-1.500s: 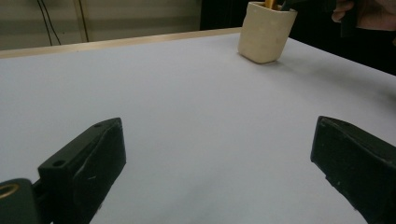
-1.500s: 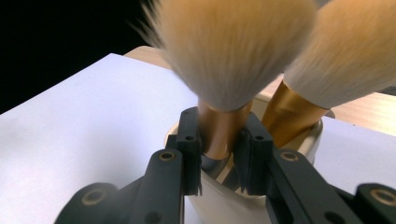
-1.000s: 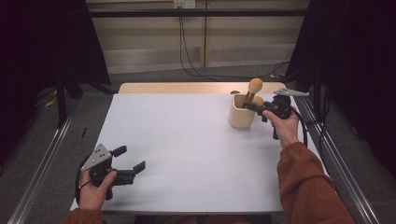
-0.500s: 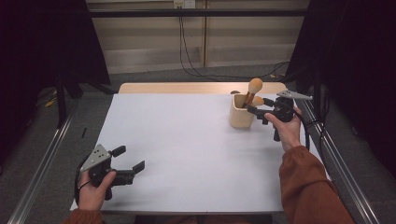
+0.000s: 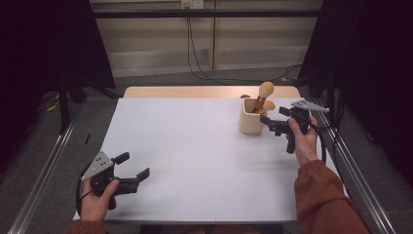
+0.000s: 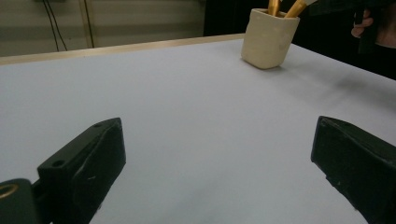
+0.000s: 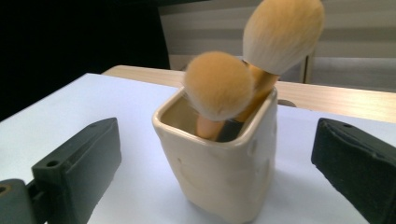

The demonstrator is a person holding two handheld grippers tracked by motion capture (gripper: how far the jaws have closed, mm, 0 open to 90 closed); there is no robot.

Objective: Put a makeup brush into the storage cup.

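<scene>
Inside the cream cup (image 7: 219, 163) brush handles (image 7: 254, 93) vanish; right claw (image 5: 272, 120) just spread apart, empty.

Right gripper (image 5: 273, 122): jaws have just been opening and now stand wide apart, where a second ago they were nearly shut beside the cream cup (image 5: 252, 122). Nothing sits between the pads; in the right gripper view the cup stands ahead of them, one jaw off each side, no contact. The shorter brush (image 7: 218, 84) now rests inside the cup, head leaning against the taller brush (image 7: 283, 35). The right hand (image 5: 302, 141) sits slightly back from the cup.
</scene>
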